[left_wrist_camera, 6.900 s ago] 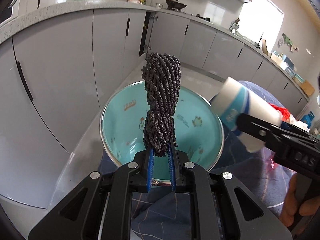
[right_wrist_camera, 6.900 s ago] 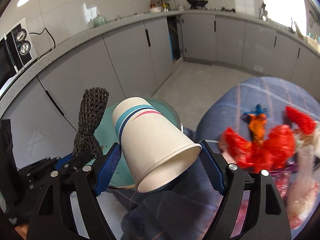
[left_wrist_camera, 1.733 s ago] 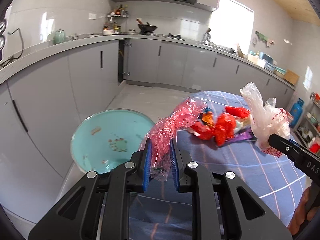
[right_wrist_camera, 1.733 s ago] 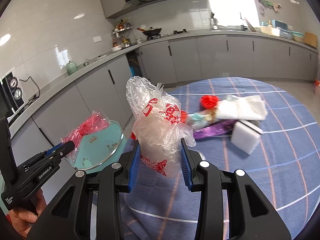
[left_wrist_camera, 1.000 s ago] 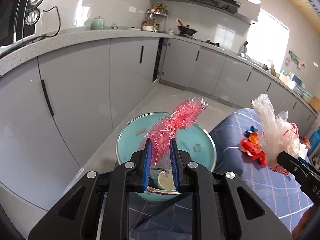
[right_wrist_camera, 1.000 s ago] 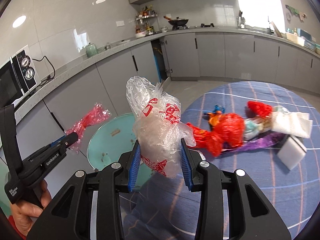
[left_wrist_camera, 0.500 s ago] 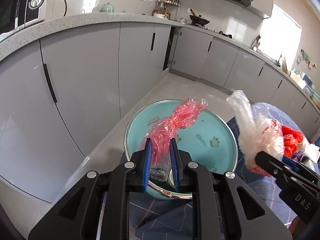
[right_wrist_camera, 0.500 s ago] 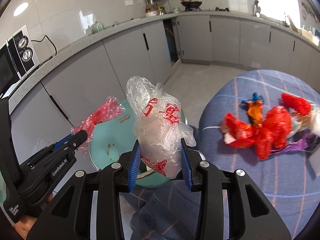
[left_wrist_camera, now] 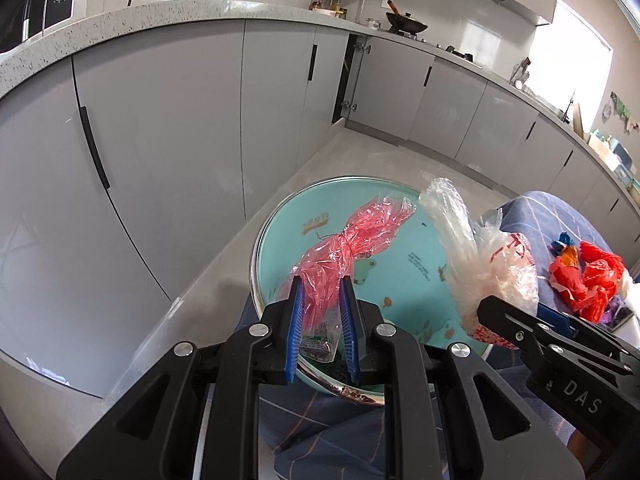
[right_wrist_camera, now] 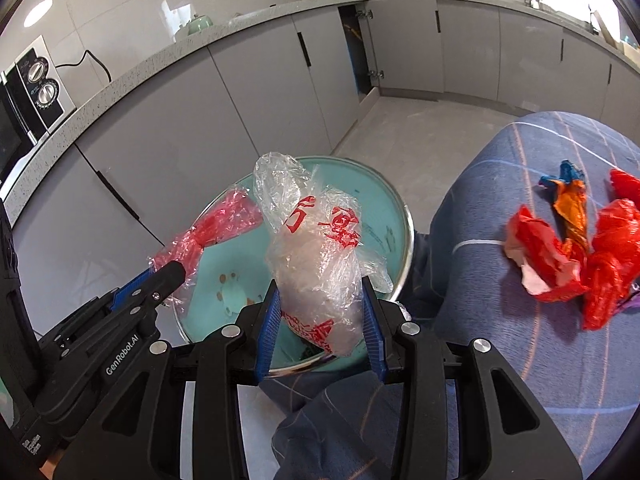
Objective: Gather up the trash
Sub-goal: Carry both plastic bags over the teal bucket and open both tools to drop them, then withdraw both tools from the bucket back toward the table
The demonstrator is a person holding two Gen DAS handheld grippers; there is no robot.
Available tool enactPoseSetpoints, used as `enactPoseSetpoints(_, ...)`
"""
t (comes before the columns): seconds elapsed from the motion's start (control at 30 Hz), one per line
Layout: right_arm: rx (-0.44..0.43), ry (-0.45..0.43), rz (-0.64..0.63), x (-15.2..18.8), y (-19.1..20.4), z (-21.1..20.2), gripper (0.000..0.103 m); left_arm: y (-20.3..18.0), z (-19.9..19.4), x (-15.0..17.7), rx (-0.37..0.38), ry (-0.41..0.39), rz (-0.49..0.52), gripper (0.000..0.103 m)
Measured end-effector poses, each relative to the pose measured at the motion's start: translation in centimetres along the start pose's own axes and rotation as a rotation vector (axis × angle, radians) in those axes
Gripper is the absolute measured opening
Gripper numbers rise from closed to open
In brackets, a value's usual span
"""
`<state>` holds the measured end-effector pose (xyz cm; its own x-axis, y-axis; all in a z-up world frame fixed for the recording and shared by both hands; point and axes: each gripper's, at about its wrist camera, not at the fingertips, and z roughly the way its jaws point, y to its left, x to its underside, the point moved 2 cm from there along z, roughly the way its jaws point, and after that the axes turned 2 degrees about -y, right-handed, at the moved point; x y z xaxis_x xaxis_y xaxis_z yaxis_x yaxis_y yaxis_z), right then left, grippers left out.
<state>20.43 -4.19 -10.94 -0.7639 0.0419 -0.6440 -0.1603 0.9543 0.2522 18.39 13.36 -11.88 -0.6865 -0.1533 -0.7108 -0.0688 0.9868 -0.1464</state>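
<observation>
A round teal basin (left_wrist_camera: 416, 240) with a metal rim stands on the floor beside the table, with some trash lying in its bottom. My left gripper (left_wrist_camera: 322, 292) is shut on a crumpled red plastic bag (left_wrist_camera: 352, 236), held over the near side of the basin. In the right wrist view, my right gripper (right_wrist_camera: 320, 292) is shut on a clear plastic bag with red print (right_wrist_camera: 316, 248), also above the basin (right_wrist_camera: 380, 208). The red bag (right_wrist_camera: 216, 228) and left gripper (right_wrist_camera: 172, 272) sit just to its left. The clear bag (left_wrist_camera: 480, 264) and right gripper (left_wrist_camera: 520, 312) show at right in the left view.
Red and orange wrappers (right_wrist_camera: 560, 256) lie on the blue checked tablecloth (right_wrist_camera: 500, 320) to the right. Grey cabinets (left_wrist_camera: 160, 140) and a speckled counter curve round behind the basin, with grey floor (left_wrist_camera: 380, 160) between. A hand holds the left gripper at the bottom left.
Both grippers have come down and leftward off the table, bags still held. The basin has grown larger under them and the table trash has slid to the right edge.
</observation>
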Motion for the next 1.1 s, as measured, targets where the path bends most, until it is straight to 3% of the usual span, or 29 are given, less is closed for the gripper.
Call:
enactPoseSetpoints(0.13, -0.019, 0.017, 0.002, -0.2, 0.0, 0.9, 0.040, -0.1, 0.4, 0.0, -0.004, 0.009, 0.007, 0.018)
enactPoseSetpoints(0.3, -0.063, -0.004, 0.018, -0.6, -0.5, 0.4, 0.060, -0.1, 0.7, -0.1, -0.004, 0.016, 0.011, 0.019)
enactPoseSetpoints(0.57, -0.057, -0.108, 0.063, -1.0, -2.1, -3.5, 0.060, -0.4, 0.7, 0.3, -0.002, 0.012, 0.029, 0.018)
enactPoseSetpoints(0.8, 0.009, -0.190, 0.071, 0.5, -3.2, -6.7, 0.060, -1.5, 0.7, 1.0, -0.001, 0.022, 0.063, 0.023)
enactPoseSetpoints(0.87, 0.022, -0.202, 0.071, 0.7, -3.1, -7.2, 0.060, -1.9, 0.7, 1.2, -0.007, 0.023, 0.081, 0.029)
enactPoseSetpoints(0.93, 0.032, -0.217, 0.074, 1.0, -3.4, -7.8, 0.060, -2.2, 0.3, 1.2, -0.033, 0.005, 0.100, 0.055)
enactPoseSetpoints(1.1, 0.044, -0.262, 0.090, 1.5, -4.3, -9.6, 0.060, -2.8, -1.1, 1.1, -0.069, -0.037, 0.124, 0.072)
